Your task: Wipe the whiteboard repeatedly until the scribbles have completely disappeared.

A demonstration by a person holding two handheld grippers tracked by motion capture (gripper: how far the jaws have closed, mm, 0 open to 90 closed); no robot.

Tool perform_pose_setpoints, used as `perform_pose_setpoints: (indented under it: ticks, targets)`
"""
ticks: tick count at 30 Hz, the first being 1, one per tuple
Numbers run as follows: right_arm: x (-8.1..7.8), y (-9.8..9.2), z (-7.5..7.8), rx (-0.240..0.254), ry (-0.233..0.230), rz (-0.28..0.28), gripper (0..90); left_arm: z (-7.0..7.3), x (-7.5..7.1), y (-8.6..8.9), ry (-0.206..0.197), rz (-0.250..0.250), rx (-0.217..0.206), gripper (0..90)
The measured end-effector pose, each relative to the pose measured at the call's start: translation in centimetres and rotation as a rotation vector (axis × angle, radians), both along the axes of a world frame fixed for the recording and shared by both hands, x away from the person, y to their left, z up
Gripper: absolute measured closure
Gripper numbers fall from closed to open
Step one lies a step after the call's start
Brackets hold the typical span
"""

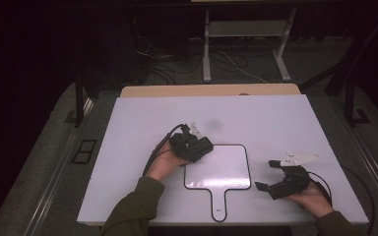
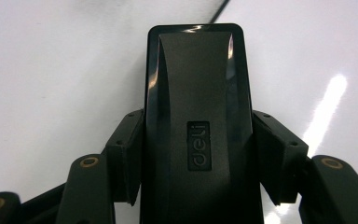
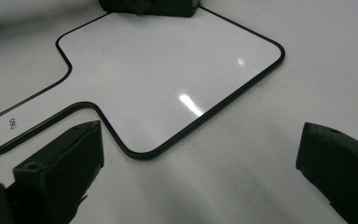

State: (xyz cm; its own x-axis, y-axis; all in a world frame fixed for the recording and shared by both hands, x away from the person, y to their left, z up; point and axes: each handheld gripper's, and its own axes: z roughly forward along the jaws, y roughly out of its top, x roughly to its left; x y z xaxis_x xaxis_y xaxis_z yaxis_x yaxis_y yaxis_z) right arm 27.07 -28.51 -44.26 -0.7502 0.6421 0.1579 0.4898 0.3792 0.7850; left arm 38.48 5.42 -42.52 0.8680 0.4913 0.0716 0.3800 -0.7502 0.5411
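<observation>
item: white table top [image 1: 142, 118], lying bare around the work; a strip of tan board [image 1: 211, 90] is showing along its 12 o'clock edge, with grey floor, loose cables and white frame legs [image 1: 206, 46] sitting beyond in the dark. nothing is standing between the two grippers.

item: paddle-shaped whiteboard [image 1: 224, 169], white face, thin black rim, rounded corners, lying flat at the table's centre toward 6 o'clock, its short handle pointing to 6 o'clock and carrying small black lettering. in the right gripper view the whiteboard [image 3: 168, 79] is lying glossy and clean, catching light spots.

item: black eraser [image 2: 198, 126], a smooth oblong block with rounded corners, a raised central ridge and a stamped "deli" badge. it is sitting at the whiteboard's 10 o'clock corner, over the rim.

item: left gripper [image 1: 192, 146], its jaws clamping the eraser from both long sides, pads pressing flat on it.

item: right gripper [image 1: 267, 175], resting at the whiteboard's 3 o'clock, off the rim, jaws standing wide apart and holding nothing.
</observation>
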Motion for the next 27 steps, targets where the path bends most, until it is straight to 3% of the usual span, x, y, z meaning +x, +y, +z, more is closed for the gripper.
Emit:
perform_pose_setpoints:
  ticks: [8,16,23,27]
  targets:
    - [0.0,-0.1,0.0,0.002,0.000,0.000,0.0,0.0,1.1,0.8,-0.003,0.044,-0.004,39.8]
    - [0.0,-0.1,0.0,0.002,-0.001,0.002,0.0,-0.1,1.4,1.7,-0.031,0.077,0.003,39.8]
    - [0.0,-0.1,0.0,0.003,-0.002,0.001,0.0,0.2,0.7,1.5,-0.010,0.041,0.032,39.8]
    - [0.0,0.0,0.0,-0.001,-0.002,-0.001,0.0,0.1,0.7,1.6,-0.007,0.053,0.019,39.8]
